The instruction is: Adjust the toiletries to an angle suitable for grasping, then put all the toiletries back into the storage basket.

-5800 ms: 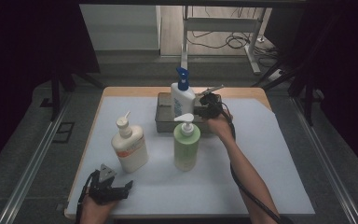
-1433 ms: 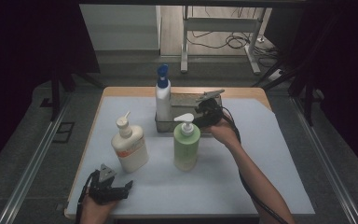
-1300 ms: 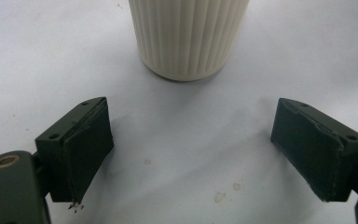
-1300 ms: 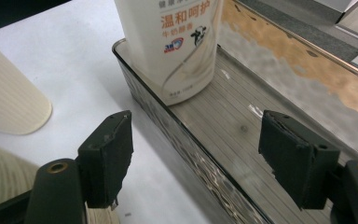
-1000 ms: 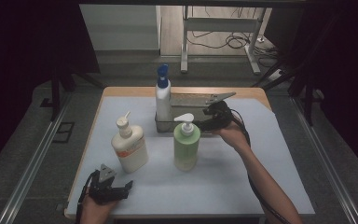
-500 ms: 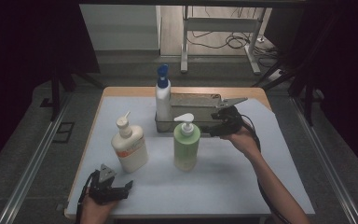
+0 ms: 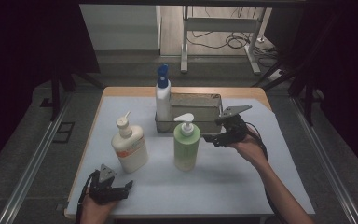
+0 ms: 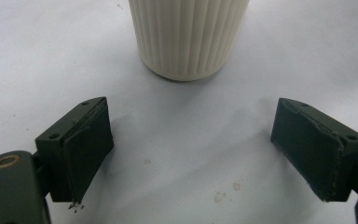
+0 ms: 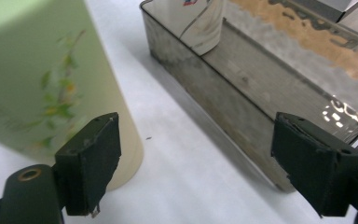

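We held the right gripper [image 7: 214, 131] low over the white-covered surface [image 7: 242, 182], its fingers [image 9: 91, 163] standing wide and holding nothing after having just been opening. From the high view, it sat just right of the green pump bottle [image 7: 186, 144] and in front of the metal tray [image 7: 200, 103]. In the right gripper view, the green bottle [image 9: 46, 88], printed with a leafy pattern, stood upright close to the near finger, while the tray's [image 9: 242, 107] front wall ran across between the two fingers and farther off; nothing was pressed by either pad.

The spray bottle [image 7: 163, 95], white with a blue trigger head, stood upright at the left end of the tray, and its base [image 9: 203, 23] showed inside the tray's corner in the right gripper view.

Our left gripper [image 7: 121, 189] rested near the front edge of the surface, well apart from the tray. Its fingers [image 8: 86, 144] also stood wide and empty, with bare white surface between them. Ahead of them in the left gripper view rose the ribbed base of the cream pump bottle [image 8: 189, 37], near but not touching. From the high view that cream bottle [image 7: 129, 147], bearing an orange label, stood upright left of the green one, the two apart.
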`<state>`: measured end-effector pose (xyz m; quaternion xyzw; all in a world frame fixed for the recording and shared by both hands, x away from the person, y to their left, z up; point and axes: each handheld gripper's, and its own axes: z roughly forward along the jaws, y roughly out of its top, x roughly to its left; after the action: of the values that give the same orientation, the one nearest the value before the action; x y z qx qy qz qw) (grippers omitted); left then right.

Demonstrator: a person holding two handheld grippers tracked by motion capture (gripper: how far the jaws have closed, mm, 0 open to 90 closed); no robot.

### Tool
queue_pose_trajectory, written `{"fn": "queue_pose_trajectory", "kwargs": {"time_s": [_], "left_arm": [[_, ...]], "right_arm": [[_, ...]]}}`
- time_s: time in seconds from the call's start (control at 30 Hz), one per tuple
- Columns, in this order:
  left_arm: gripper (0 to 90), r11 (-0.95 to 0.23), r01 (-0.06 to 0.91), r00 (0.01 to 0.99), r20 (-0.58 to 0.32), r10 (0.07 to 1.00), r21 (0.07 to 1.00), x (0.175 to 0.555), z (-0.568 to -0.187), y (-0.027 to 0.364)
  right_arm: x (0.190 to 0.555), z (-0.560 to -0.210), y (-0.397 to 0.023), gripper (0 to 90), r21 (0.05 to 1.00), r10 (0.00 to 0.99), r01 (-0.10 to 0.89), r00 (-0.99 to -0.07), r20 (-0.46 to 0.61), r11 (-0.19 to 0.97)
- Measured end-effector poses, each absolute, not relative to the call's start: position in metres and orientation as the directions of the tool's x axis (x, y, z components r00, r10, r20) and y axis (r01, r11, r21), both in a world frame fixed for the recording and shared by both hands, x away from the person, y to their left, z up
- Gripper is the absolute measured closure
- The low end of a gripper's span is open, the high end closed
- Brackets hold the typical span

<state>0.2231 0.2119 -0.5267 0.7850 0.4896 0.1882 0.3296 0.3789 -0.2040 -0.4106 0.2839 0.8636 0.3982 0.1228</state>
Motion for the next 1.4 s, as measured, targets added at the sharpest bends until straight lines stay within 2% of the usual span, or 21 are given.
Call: {"fn": "queue_pose_trajectory", "kwargs": {"time_s": [0.2, 0.43, 0.73, 1.03, 1.4], "left_arm": [[12.1, -0.303, 0.645, 0.450, -0.028, 0.893, 0.702, 0.223, -0.527, 0.212], [12.1, -0.303, 0.644, 0.450, -0.027, 0.893, 0.702, 0.223, -0.527, 0.212], [12.2, -0.303, 0.644, 0.449, -0.027, 0.893, 0.702, 0.223, -0.527, 0.212], [12.1, -0.303, 0.644, 0.449, -0.027, 0.893, 0.702, 0.223, -0.527, 0.212], [12.2, -0.304, 0.644, 0.450, -0.026, 0.893, 0.702, 0.223, -0.527, 0.212]], "right_arm": [[0.367, -0.413, -0.203, 13.5, 0.737, 0.558, 0.373, -0.830, -0.007, 0.564], [0.359, -0.418, -0.202, 10.0, 0.738, 0.537, 0.375, -0.843, 0.020, 0.561], [0.348, -0.425, -0.196, 1.7, 0.749, 0.499, 0.358, -0.866, 0.042, 0.557], [0.341, -0.431, -0.181, 1.0, 0.765, 0.451, 0.347, -0.888, 0.082, 0.543], [0.339, -0.432, -0.159, 3.3, 0.784, 0.459, 0.354, -0.883, 0.100, 0.511]]}}
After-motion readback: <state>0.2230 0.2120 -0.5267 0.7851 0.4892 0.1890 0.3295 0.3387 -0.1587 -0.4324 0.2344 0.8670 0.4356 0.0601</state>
